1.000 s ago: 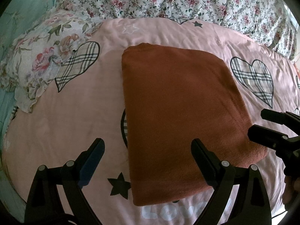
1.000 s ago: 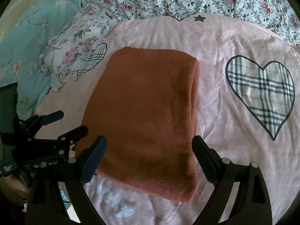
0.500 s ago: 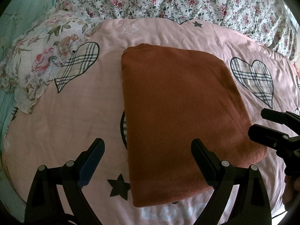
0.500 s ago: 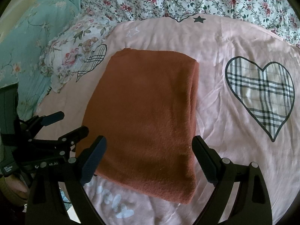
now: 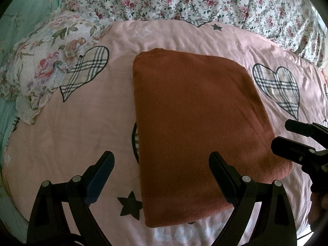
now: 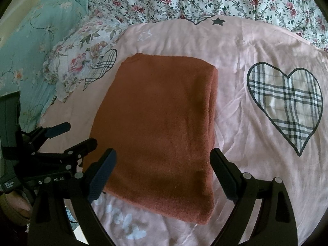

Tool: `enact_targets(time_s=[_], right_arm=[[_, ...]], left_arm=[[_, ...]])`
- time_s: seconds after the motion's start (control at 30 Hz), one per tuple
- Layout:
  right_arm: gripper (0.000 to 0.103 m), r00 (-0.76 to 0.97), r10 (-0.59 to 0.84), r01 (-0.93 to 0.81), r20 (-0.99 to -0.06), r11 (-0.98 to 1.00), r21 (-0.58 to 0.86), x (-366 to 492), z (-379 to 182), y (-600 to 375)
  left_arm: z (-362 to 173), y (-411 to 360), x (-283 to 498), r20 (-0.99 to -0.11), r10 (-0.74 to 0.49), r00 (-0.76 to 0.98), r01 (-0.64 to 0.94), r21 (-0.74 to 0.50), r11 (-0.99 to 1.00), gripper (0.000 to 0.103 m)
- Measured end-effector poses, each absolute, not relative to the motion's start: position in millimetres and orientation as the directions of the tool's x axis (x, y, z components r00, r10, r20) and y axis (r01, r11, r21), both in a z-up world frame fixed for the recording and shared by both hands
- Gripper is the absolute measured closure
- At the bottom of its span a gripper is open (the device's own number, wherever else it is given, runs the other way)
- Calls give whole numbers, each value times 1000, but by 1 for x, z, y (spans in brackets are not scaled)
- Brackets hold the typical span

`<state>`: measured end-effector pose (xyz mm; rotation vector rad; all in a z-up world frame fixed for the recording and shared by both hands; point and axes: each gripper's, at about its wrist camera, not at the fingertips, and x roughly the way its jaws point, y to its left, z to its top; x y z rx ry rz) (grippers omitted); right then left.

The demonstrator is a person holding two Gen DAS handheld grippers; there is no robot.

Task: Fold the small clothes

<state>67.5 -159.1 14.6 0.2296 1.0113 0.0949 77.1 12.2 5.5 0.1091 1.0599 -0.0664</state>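
Note:
A rust-orange knit garment (image 5: 196, 127) lies folded into a neat rectangle on the pink bed sheet (image 5: 82, 127); it also shows in the right wrist view (image 6: 162, 127). My left gripper (image 5: 162, 176) is open and empty, held above the garment's near left edge. My right gripper (image 6: 164, 174) is open and empty, above the garment's near edge. The right gripper shows at the right of the left wrist view (image 5: 295, 137). The left gripper shows at the left of the right wrist view (image 6: 71, 135).
A floral pillow (image 5: 47, 69) lies at the left. A floral quilt (image 5: 205, 2) runs along the back. Teal bedding (image 6: 34, 47) is at the far left. The sheet has plaid heart prints (image 6: 287, 102).
Both grippers have barely moved; the views shift very slightly. The garment lies as before.

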Motion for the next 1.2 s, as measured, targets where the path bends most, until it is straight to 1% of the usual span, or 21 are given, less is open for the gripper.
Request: enact_targets(time_s=[0.83, 1.2], right_arm=[[11, 545, 185, 40, -818, 969, 246, 71, 17, -159], [11, 550, 185, 46, -814, 967, 251, 72, 18, -161]], left_arm=[[6, 12, 80, -869, 12, 495, 103, 73, 992, 9], [4, 11, 84, -874, 1, 485, 100, 57, 993, 9]])
